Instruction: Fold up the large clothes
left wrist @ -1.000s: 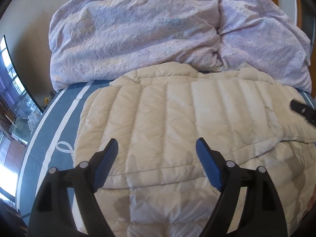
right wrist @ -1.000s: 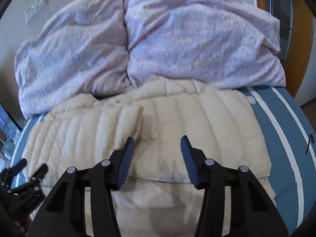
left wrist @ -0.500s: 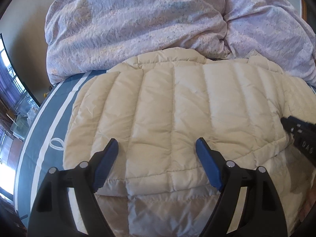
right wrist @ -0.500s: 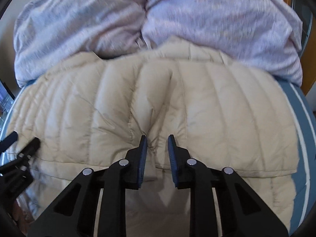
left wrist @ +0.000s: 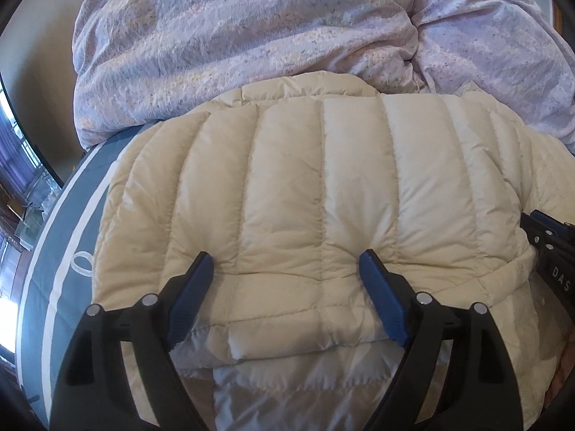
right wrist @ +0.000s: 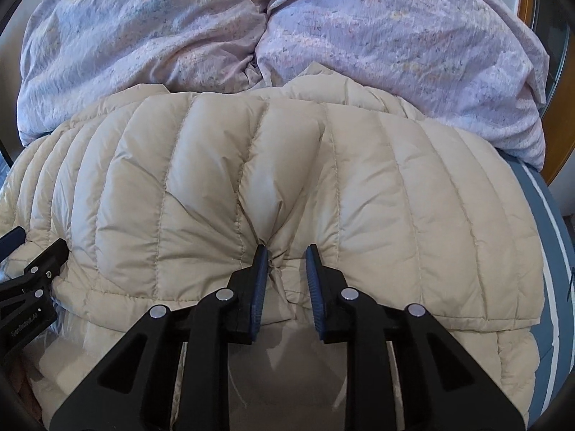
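A cream quilted down jacket point(left wrist: 323, 179) lies spread on the bed, its folded-over upper layer ending in a hem just in front of both grippers. My left gripper point(left wrist: 285, 256) rests its blue pads wide apart on that hem near the jacket's left side. Its jaws are opening, with puffy fabric between them and no grip. In the right wrist view the jacket point(right wrist: 413, 197) puckers into a pinched fold at the hem, and my right gripper point(right wrist: 286, 251) is shut on that fold. Each gripper shows at the edge of the other's view: the right gripper point(left wrist: 550, 248) and the left gripper point(right wrist: 32, 280).
A rumpled lilac duvet point(left wrist: 251, 36) is piled along the far side of the bed, touching the jacket's far edge. The blue sheet with white stripes point(left wrist: 61, 269) shows to the left, and the sheet point(right wrist: 553, 233) again to the right. A wooden frame point(right wrist: 560, 107) stands at far right.
Both grippers have come down and closer to the jacket's hem. The right jaws have shut from half open onto a fold of fabric. The left jaws stay wide.
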A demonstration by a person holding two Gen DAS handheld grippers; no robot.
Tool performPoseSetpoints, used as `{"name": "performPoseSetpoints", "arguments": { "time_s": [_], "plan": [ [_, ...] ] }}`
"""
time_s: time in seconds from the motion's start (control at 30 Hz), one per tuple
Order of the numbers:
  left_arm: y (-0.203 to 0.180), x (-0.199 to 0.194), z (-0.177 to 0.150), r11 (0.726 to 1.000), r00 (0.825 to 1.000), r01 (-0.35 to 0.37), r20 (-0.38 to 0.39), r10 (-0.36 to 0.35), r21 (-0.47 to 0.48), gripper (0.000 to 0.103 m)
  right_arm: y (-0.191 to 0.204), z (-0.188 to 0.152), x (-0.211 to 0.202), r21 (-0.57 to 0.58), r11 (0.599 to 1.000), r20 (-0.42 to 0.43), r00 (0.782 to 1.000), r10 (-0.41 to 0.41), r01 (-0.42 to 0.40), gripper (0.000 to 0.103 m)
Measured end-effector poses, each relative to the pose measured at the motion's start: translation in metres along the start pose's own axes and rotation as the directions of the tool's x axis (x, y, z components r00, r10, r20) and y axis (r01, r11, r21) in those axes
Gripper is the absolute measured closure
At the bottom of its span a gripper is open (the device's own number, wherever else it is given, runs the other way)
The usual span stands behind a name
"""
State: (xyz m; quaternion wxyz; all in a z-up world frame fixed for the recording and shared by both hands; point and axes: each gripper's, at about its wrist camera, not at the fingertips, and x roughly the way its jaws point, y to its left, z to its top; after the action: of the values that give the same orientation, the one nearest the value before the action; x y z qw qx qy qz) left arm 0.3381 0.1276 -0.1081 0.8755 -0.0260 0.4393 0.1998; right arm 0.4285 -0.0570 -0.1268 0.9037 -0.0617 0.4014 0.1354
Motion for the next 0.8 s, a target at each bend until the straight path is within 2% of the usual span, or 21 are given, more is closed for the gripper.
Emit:
{"name": "performPoseSetpoints", "arguments": {
  "time_s": [0.07, 0.13, 0.17, 0.2, 0.27, 0.53, 0.67, 0.8],
  "plan": [
    [0.002, 0.002, 0.001, 1.000, 1.000, 0.001, -0.007, -0.001, -0.009, 0.013, 0.000, 0.001, 0.000, -0.002, 1.000, 0.000, 1.000, -0.001, 0.001, 0.077],
    [0.004, -0.001, 0.001, 1.000, 1.000, -0.002, -0.012, 0.002, -0.012, 0.013, -0.004, 0.002, -0.002, 0.004, 1.000, -0.007, 1.000, 0.012, -0.012, 0.070],
    [0.004, -0.003, 0.000, 1.000, 1.000, -0.004, -0.014, 0.003, -0.011, 0.013, -0.006, 0.003, -0.004, 0.006, 1.000, -0.010, 1.000, 0.021, -0.021, 0.060],
    [0.007, -0.009, -0.001, 1.000, 1.000, -0.005, -0.014, 0.005, -0.009, 0.013, -0.010, 0.004, -0.008, 0.009, 0.999, -0.014, 0.999, 0.037, -0.037, 0.044],
    [0.012, -0.018, -0.005, 1.000, 1.000, -0.002, -0.012, 0.002, -0.013, 0.013, -0.016, 0.003, -0.017, 0.018, 0.998, -0.008, 0.998, 0.058, -0.058, 0.024],
    [0.053, -0.075, -0.043, 1.000, 1.000, -0.007, 0.030, 0.008, -0.029, 0.013, -0.048, -0.025, -0.073, 0.024, 0.996, -0.011, 0.996, 0.091, -0.091, 0.023],
    [0.079, -0.101, -0.080, 0.998, 0.999, 0.034, 0.025, -0.033, -0.049, 0.013, -0.070, -0.053, -0.098, 0.034, 0.994, -0.035, 0.994, 0.105, -0.104, 0.023],
    [0.112, -0.118, -0.119, 0.994, 0.997, 0.071, -0.001, -0.071, -0.086, 0.013, -0.108, -0.095, -0.125, 0.051, 0.996, -0.069, 0.994, 0.082, -0.078, 0.023]
  ]
}}
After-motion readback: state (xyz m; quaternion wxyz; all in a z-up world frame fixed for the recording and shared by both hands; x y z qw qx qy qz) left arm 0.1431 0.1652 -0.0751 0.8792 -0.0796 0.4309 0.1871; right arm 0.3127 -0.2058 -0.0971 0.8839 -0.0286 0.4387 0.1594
